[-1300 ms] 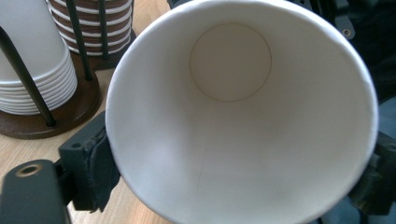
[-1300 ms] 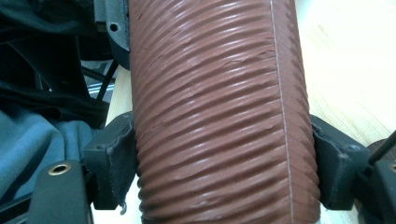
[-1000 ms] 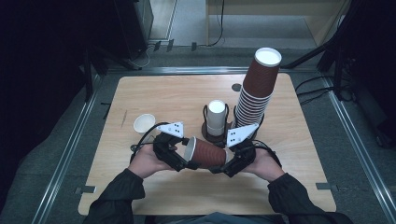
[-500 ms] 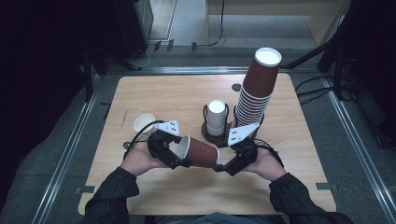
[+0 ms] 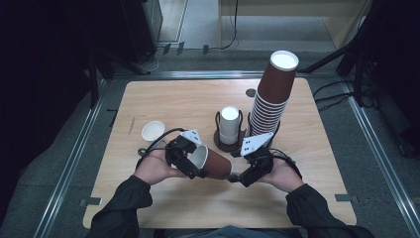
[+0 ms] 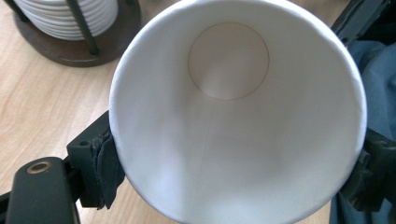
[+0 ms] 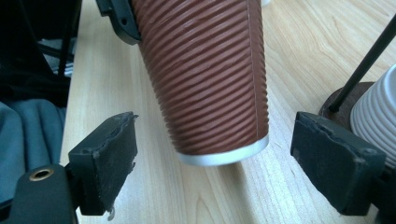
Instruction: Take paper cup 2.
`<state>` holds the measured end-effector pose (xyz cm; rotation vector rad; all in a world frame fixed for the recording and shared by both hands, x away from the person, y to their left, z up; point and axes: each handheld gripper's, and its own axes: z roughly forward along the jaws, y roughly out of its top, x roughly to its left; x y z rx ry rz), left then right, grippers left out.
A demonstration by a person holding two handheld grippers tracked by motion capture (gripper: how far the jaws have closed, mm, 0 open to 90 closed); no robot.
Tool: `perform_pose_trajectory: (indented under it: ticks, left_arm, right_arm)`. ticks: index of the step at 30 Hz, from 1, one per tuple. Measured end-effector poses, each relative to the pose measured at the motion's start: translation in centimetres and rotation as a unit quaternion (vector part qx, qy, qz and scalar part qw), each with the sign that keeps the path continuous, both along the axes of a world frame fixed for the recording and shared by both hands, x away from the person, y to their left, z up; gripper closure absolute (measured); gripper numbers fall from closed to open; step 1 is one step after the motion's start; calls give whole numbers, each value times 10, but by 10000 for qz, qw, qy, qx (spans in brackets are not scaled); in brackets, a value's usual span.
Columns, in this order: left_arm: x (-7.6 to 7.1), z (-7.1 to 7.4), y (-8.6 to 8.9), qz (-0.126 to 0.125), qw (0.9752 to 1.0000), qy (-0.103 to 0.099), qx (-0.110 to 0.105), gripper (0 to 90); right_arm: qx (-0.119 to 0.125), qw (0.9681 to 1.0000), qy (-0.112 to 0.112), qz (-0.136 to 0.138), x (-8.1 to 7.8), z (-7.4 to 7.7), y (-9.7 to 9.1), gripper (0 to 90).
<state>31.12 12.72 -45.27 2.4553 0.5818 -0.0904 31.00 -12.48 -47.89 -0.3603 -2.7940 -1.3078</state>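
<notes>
A brown ribbed paper cup (image 5: 215, 164) lies on its side just above the table, between the two hands. My left gripper (image 5: 194, 161) is shut on its rim; in the left gripper view the white inside of the cup (image 6: 233, 116) faces the camera and the pads (image 6: 103, 163) press the rim from both sides. My right gripper (image 5: 238, 177) stands open at the cup's base. In the right gripper view the cup's base (image 7: 219, 156) hangs between the spread pads (image 7: 105, 158) and touches neither.
A dark wire holder with a stack of white cups (image 5: 229, 126) stands mid-table. A tall leaning stack of brown cups (image 5: 272, 96) rises to its right. A small white cup (image 5: 153, 131) sits upright at the left. The wooden table (image 5: 178, 101) has bare room behind.
The left hand with the cup has shifted slightly sideways. The right hand has kept still.
</notes>
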Motion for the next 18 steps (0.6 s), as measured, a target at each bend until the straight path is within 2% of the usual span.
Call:
perform_pose_trajectory:
  ticks: [1, 2, 10, 13, 15, 18]
  left_arm:
    - [0, 0, -2, -15, 10000, 4, 58, 120]
    - [0, -1, -6, -24, 9999, 38, 124, 120]
    - [-2, -1, -20, -97, 9997, 105, 209, 116]
    - [-3, -2, -25, -177, 9995, 72, 254, 114]
    - [-5, -4, -33, -322, 9991, 20, 273, 113]
    - [-7, -5, -39, -358, 9988, 2, 333, 112]
  right_arm:
    - [-55, 10000, -62, 36, 1, -2, 2, 149]
    - [-87, 10000, -12, 27, 0, -3, 3, 149]
    - [-296, 9993, -136, 157, -2, -11, 12, 149]
    - [-381, 9989, -178, 215, -4, -14, 17, 149]
    - [-425, 9984, -224, 306, -7, -16, 22, 152]
    - [-442, 9980, -289, 354, -9, -16, 25, 172]
